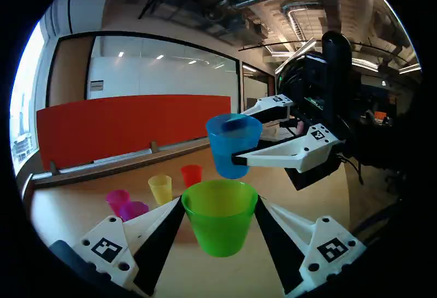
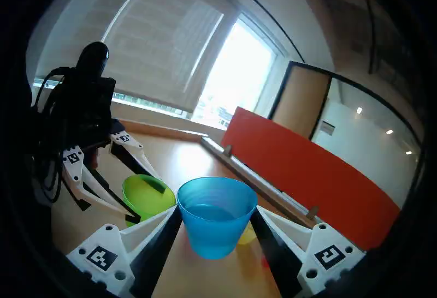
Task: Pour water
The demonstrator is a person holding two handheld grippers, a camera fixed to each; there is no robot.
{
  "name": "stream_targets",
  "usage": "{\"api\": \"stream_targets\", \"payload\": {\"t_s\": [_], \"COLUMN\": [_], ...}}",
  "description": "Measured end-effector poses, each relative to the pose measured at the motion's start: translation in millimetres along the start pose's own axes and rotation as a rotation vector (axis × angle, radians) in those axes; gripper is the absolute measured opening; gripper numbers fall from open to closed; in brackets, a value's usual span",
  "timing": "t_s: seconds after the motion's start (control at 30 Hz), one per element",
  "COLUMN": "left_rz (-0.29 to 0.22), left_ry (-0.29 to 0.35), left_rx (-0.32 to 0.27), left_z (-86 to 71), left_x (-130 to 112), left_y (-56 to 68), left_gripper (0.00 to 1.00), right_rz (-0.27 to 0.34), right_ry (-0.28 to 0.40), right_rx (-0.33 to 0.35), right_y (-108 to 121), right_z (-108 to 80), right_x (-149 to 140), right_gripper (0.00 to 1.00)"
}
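Left gripper view: the left gripper (image 1: pixel 219 206) has its jaws closed on a green cup (image 1: pixel 220 230), held upright over the wooden table (image 1: pixel 65 216). Just beyond and higher, the right gripper (image 1: pixel 237 141) clamps a blue cup (image 1: pixel 221 146) between both jaws. Right gripper view looks into the blue cup, which appears to hold some water, though the surface is hard to make out. A red cup (image 1: pixel 191 175), a yellow cup (image 1: pixel 160 189), a pink cup (image 1: pixel 117 200) and a purple cup (image 1: pixel 134 209) stand grouped on the table.

Pale wooden table (image 1: pixel 71 219), on it red cup (image 1: pixel 191 175), yellow cup (image 1: pixel 160 189), pink cup (image 1: pixel 117 200), purple cup (image 1: pixel 134 209)
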State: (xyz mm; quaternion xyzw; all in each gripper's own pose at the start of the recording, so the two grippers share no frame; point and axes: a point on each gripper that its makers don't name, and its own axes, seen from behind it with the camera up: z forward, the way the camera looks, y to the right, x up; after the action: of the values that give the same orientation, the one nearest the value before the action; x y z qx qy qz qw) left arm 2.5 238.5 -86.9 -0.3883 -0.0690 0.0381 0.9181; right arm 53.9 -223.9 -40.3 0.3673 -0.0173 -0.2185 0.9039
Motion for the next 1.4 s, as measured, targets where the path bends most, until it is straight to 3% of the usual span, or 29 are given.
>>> {"api": "stream_targets", "payload": {"t_s": [0.3,1.0,1.4], "left_rz": [-0.006,-0.018,-0.022], "left_ry": [0.007,0.012,0.012], "left_rx": [-0.002,0.005,-0.001], "left_z": [5.8,24.0,30.0], "left_x": [1.1,3.4,4.5], "left_y": [-3.3,-21.2,-24.2], "left_gripper": [0.88,0.88,0.88], "right_rz": [-0.098,-0.274,-0.363], "right_ry": [-0.013,-0.036,-0.046], "right_rx": [0.017,0.050,0.068], "right_y": [2.3,14.8,21.2], "right_z": [8.8,31.1,38.0], "right_x": [5.7,14.2,15.4], "right_gripper": [0.89,0.89,0.89]}}
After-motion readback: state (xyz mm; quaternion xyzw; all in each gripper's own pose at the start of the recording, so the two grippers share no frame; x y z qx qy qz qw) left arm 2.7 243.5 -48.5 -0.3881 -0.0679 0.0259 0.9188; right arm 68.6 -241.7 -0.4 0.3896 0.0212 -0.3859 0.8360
